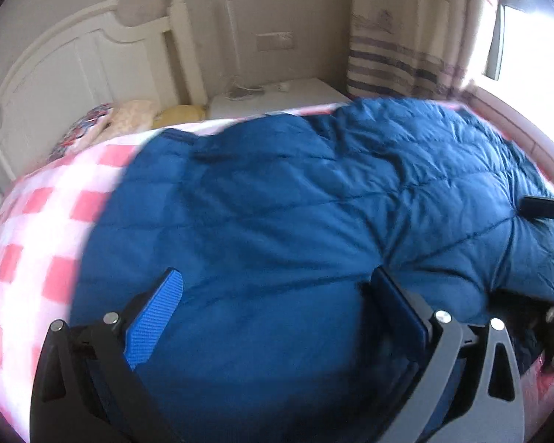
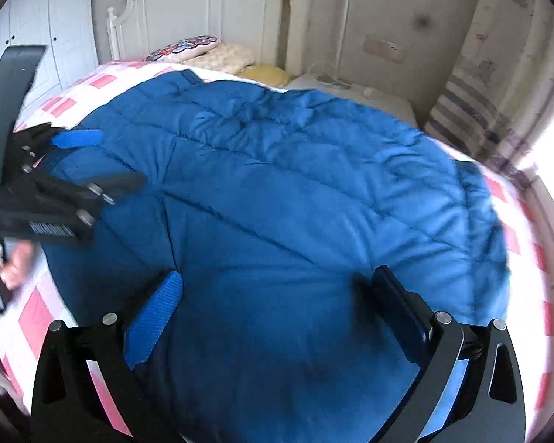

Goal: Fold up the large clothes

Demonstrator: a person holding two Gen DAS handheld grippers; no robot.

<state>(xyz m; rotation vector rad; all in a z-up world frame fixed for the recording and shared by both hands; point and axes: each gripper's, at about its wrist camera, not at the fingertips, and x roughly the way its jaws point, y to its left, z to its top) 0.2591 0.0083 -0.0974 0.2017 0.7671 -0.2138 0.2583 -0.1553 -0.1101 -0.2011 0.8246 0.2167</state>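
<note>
Lying spread across the bed (image 2: 513,236) is the task item, a large blue quilted down coat (image 2: 277,184), rumpled and covering most of the pink-and-white checked sheet (image 1: 37,229).

Left gripper (image 1: 277,302): jaws released, spread wide, blue pads visible, nothing held; it is held just above the coat's near-left part. In the right wrist view it is seen at the left edge over the coat's edge, gripped by a hand (image 2: 7,262). A small white label with dark print is seen on its body; the print is too blurred to be read.

Right gripper (image 2: 277,302): jaws released, spread wide, empty, held just above the coat's near edge. Only its tip is seen at the right edge of the left wrist view.

No brand or legible writing is seen on the coat.

At the head of the bed, a white headboard (image 2: 203,14) is seen with three pillows (image 2: 225,55) lying against it: one patterned red-blue, one cream, one yellow. Beside the bed, a white nightstand (image 1: 277,96) carries a thin white lamp (image 2: 341,37) and a cord. A wall socket plate (image 1: 275,40) is mounted above it. A striped curtain (image 1: 406,37) hangs by the bright window (image 1: 528,37).
</note>
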